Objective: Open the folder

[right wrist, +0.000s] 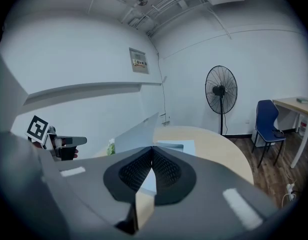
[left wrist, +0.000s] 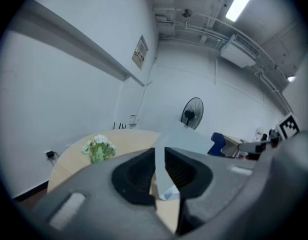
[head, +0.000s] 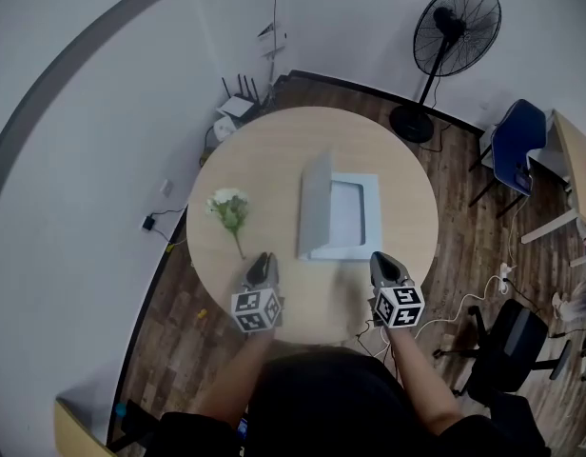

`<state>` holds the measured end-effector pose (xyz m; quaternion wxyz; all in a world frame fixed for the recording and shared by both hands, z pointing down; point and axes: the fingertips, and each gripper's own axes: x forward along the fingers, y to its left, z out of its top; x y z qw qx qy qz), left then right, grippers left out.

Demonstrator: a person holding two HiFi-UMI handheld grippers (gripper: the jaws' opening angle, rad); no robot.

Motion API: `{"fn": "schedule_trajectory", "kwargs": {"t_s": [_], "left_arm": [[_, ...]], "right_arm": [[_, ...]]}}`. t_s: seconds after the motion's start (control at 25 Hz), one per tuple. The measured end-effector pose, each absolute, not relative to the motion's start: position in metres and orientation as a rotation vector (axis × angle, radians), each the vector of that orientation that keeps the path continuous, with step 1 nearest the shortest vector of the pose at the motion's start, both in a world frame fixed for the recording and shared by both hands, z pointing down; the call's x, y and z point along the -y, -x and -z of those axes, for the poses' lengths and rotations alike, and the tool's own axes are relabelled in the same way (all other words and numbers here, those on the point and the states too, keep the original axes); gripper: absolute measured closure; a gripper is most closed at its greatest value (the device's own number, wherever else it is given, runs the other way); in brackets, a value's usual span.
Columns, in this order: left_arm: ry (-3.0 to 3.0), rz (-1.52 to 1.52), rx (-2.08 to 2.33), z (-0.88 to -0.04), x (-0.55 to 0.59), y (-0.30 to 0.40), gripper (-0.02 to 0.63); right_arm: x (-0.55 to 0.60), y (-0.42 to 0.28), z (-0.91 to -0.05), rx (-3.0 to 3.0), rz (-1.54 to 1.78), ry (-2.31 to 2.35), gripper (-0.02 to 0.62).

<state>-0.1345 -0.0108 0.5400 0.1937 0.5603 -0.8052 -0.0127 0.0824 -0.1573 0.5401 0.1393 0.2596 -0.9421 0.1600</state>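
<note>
**Item 1. Left gripper (left wrist: 159,158).** Jaws released: a narrow slot stands between the 2 pads and nothing sits in it. In the head view it hangs over the near rim of the table, lower centre-left of frame (head: 263,261). Its marker cube (head: 257,310) is just below it.

**Item 2. Right gripper (right wrist: 152,151).** Jaws clenched: the tips meet at the top and nothing is gripped. In the head view it is at lower centre-right (head: 383,259), level with the left gripper, with its marker cube (head: 400,305) below it.

**Item 3. Folder (head: 355,219).** Pale blue-grey, lying at the middle of the table, just above and between the 2 grippers and apart from both. Its cover (head: 316,203) is raised along the left side and stands roughly upright; the exact tilt is hard to judge from above. The folder also shows beyond the jaw tips in the left gripper view (left wrist: 186,139) and the right gripper view (right wrist: 136,133).

**Item 4. Round table (head: 274,150).** Light wood top, centre of frame.

**Item 5. Flowers (head: 228,208).** 1 white bunch with green stems, lying on the table left of the folder and clear of it. They appear left of the jaws in the left gripper view (left wrist: 99,148).

**Item 6. Fan (head: 455,29).** Black pedestal type, on the floor at upper right.

**Item 7. Blue chair (head: 517,141).** At the right edge, beside a desk.
</note>
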Motion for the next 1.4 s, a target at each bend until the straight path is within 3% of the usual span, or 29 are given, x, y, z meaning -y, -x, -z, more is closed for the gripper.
{"fn": "schedule_trajectory", "kwargs": {"t_s": [0.2,0.68,1.4], "left_arm": [[-1.592,0.091,2.287,-0.527,0.016,0.093,0.603],[-1.712,0.012,2.297,-0.503,0.035,0.057,0.603],[-1.786,-0.049,2.294,-0.494,0.057,0.043,0.604]], "right_arm": [[0.163,-0.105,-0.537,2.738,-0.459,-0.775,0.592],[0.165,-0.139,-0.504,2.774,-0.200,-0.829,0.594],[0.180,-0.162,-0.505,2.746,-0.234,-0.892,0.594]]}}
